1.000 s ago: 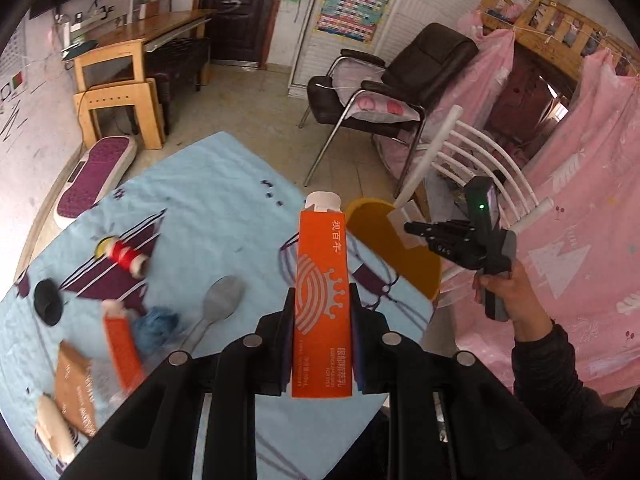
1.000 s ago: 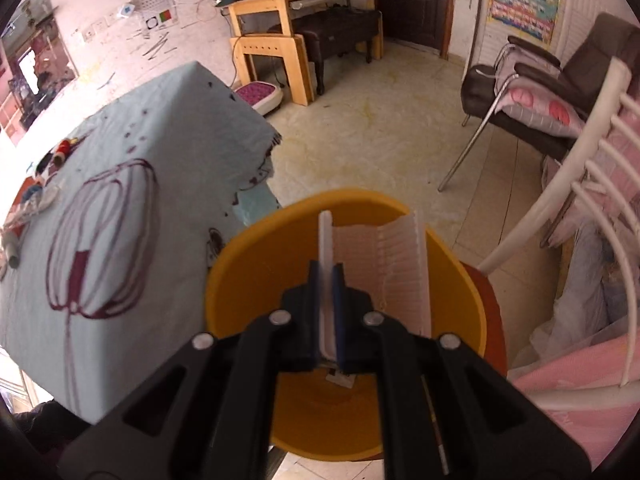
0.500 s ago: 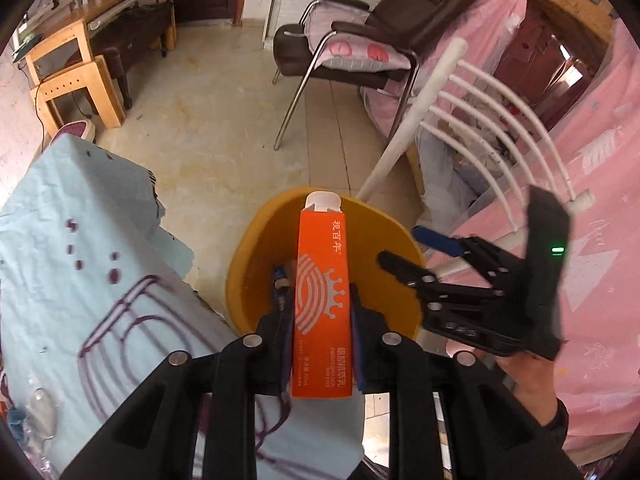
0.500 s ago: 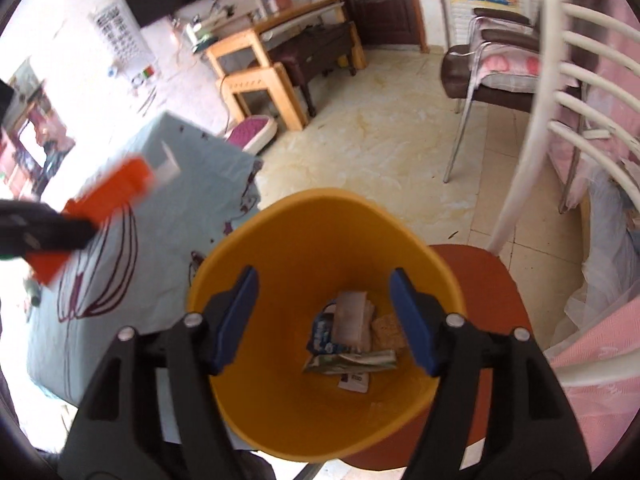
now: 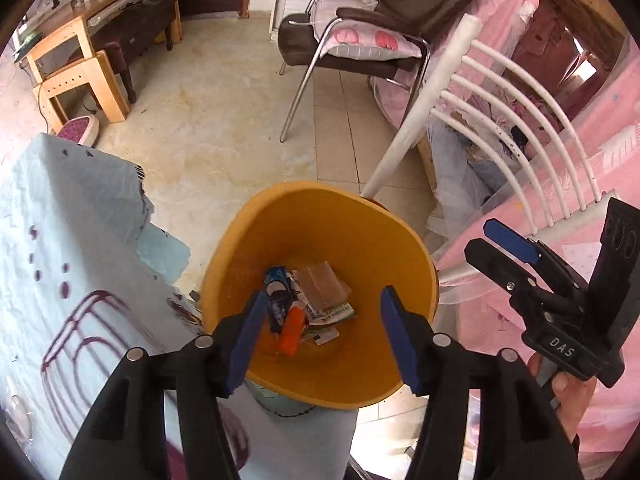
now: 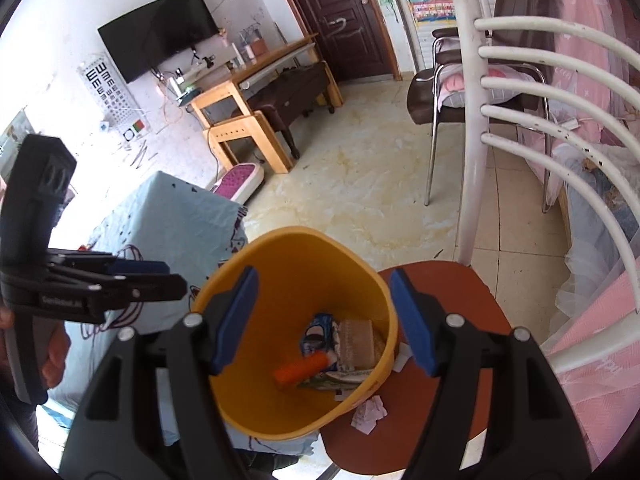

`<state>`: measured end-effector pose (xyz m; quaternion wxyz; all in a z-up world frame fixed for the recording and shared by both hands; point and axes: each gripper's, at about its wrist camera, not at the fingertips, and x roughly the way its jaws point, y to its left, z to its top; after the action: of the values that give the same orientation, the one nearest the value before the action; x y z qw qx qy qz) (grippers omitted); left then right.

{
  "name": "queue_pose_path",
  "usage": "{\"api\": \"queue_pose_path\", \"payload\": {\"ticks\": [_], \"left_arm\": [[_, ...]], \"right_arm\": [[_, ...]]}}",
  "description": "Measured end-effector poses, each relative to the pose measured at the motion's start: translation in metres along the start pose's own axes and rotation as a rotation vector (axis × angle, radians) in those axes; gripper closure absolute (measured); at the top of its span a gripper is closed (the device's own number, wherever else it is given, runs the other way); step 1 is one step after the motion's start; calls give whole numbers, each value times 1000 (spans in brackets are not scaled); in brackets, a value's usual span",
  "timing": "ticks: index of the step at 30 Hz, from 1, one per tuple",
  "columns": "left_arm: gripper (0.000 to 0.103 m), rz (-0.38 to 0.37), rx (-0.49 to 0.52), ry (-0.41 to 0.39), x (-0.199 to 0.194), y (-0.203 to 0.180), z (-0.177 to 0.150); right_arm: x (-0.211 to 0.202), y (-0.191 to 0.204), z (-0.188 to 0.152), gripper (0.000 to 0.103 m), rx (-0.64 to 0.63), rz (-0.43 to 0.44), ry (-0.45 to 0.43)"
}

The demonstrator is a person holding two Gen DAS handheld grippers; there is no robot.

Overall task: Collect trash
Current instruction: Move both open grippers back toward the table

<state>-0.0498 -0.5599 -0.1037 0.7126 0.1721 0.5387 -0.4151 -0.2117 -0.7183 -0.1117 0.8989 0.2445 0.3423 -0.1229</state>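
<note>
A yellow bin [image 5: 360, 216] stands on a red chair seat [image 6: 448, 284] beside the table. My left gripper [image 5: 324, 316] is open and empty right above the bin. An orange carton [image 5: 290, 334] lies inside among wrappers and a brown packet [image 5: 322, 284]. My right gripper [image 6: 322, 300] is open and empty over the bin [image 6: 280, 256]; the carton [image 6: 300, 370] shows blurred below it. The right gripper also shows at the right of the left wrist view [image 5: 504, 240], and the left gripper at the left of the right wrist view [image 6: 160, 276].
The table with a light blue cloth [image 5: 72, 240] is to the left of the bin. The white chair back [image 5: 500, 92] rises behind the bin. Paper scraps [image 6: 370, 412] lie on the chair seat. A pink curtain [image 5: 600, 140] hangs at the right.
My left gripper moved over the bin, opened and let go of the orange carton, which now lies in the bin. My right gripper stayed open above the bin.
</note>
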Motion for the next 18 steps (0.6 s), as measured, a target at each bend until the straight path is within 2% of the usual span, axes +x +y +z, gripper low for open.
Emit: {"api": "queue_pose_path", "payload": {"ticks": [8,13,14,16,18], "left_arm": [[47,36,-45,-111,-55,35,-13],[47,85,-76,-205,-106,69,-35],[46,94,-88,-225,-118,80,-43],[45,126,-121,-258,-140,101,-56],[43,166,-160,-294,-165,126,-74]], "right_arm": [[0,39,7,38,-79,21,2],[4,83,15,37,-140,67,0],[4,93,16,35,-157,80,3],[6,115,16,22,-192,113,9],[7,141,16,21,-228,148,17]]}}
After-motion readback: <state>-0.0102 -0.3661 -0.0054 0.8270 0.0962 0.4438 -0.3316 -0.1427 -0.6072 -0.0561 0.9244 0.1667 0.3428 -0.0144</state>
